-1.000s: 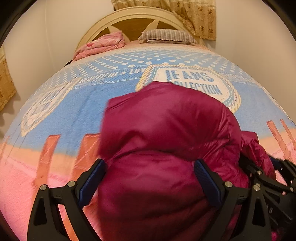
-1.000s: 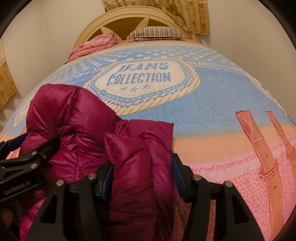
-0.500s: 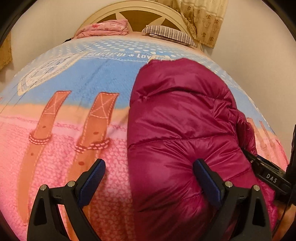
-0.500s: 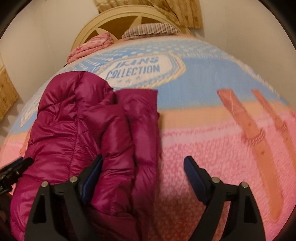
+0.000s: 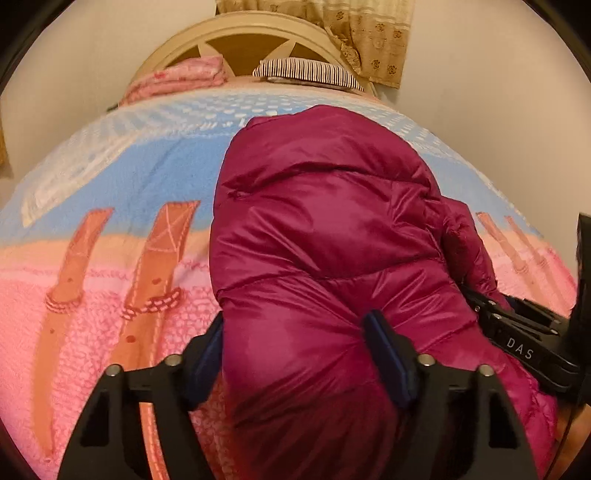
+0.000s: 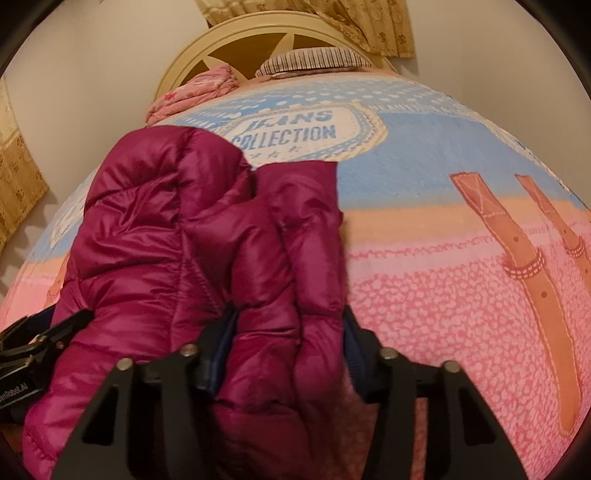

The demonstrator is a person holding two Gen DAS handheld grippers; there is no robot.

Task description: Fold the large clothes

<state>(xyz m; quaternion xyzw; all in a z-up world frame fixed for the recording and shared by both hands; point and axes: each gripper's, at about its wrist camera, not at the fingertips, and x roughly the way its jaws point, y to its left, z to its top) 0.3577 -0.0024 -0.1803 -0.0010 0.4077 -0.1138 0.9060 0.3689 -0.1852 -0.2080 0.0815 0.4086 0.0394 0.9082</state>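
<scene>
A magenta puffer jacket [image 5: 332, 236] lies folded in a thick bundle on the bed, also in the right wrist view [image 6: 177, 236]. My left gripper [image 5: 295, 354] is shut on the near left part of the bundle, its blue pads pressing into the padding. My right gripper [image 6: 288, 354] is shut on the near right fold of the jacket. The right gripper shows at the right edge of the left wrist view [image 5: 524, 332], and the left gripper at the left edge of the right wrist view [image 6: 33, 343].
The bed is covered by a pink and blue "Jeans Collection" blanket [image 6: 443, 206]. A folded pink cloth [image 5: 177, 77] and a striped pillow [image 5: 306, 70] lie by the cream headboard [image 5: 236, 33]. Curtains [image 5: 365, 33] hang behind.
Both grippers were open half a second ago and have now closed on the near end of the jacket bundle. The bundle sits closer to both cameras.
</scene>
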